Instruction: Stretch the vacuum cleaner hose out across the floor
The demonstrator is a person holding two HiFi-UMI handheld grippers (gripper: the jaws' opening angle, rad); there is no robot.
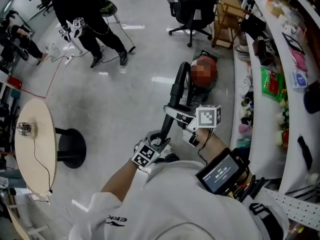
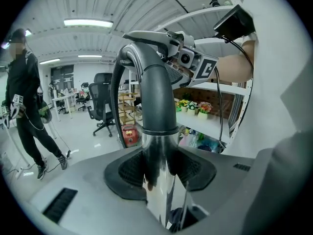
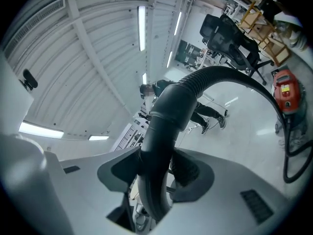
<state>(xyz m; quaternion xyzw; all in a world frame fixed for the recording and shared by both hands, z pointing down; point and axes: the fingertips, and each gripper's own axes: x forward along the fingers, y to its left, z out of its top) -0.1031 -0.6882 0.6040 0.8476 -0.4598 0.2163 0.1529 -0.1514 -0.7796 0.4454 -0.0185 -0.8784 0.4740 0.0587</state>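
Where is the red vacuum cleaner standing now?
The vacuum cleaner stands on the floor, right of centre in the head view, close to the shelves, with the black office chair beyond it.

Grey floor (image 1: pixel 135 84), red vac (image 3: pixel 284 89), office chair (image 1: pixel 192 6)

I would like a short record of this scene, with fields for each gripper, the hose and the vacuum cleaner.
left gripper: shut on the chrome tube
right gripper: shut on the grey hose handle
hose: curves from the handle toward the vacuum cleaner, not yet straight
vacuum cleaner: red, on the floor near the shelves
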